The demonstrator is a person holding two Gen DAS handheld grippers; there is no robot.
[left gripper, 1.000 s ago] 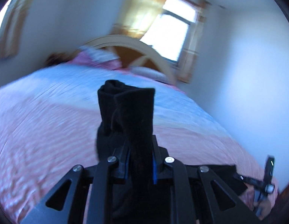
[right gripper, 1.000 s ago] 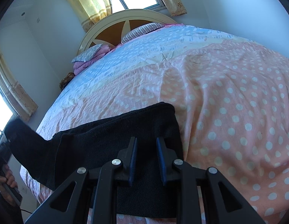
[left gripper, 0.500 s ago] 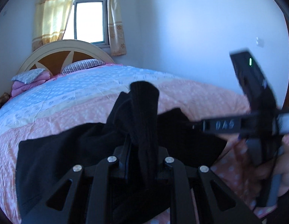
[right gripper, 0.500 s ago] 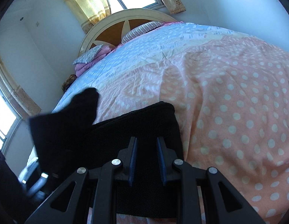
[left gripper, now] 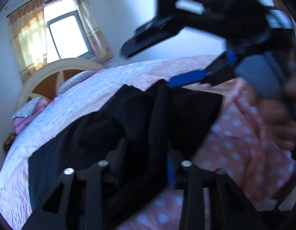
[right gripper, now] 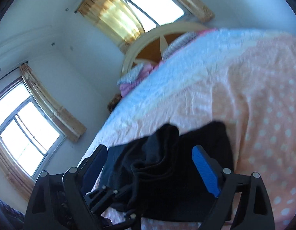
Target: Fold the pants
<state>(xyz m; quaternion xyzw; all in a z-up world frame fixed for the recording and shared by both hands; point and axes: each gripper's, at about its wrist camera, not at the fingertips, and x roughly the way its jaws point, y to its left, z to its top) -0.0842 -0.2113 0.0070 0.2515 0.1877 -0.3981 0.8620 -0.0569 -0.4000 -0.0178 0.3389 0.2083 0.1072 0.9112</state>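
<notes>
Black pants (left gripper: 90, 143) lie across the near part of a pink and blue dotted bedspread (left gripper: 234, 153). My left gripper (left gripper: 146, 153) is shut on a bunched black end of the pants and holds it up over the rest. My right gripper (right gripper: 150, 153) is wide open, its blue-padded fingers (right gripper: 205, 170) on either side of the raised pants fold (right gripper: 163, 163). In the left wrist view the right gripper (left gripper: 186, 38) hangs above the pants at the upper right, with a hand (left gripper: 278, 124) holding it. The left gripper also shows low in the right wrist view (right gripper: 109, 193).
A curved wooden headboard (left gripper: 52, 76) with pillows (left gripper: 71, 80) and folded pink bedding (left gripper: 27, 117) stands at the far end of the bed. Curtained windows (right gripper: 25, 132) are on the far and left walls. The bedspread (right gripper: 262, 95) stretches to the right.
My right gripper has opened wide and lifted off the pants. My left gripper has carried the pants end across to the right gripper, and both cameras have tilted.
</notes>
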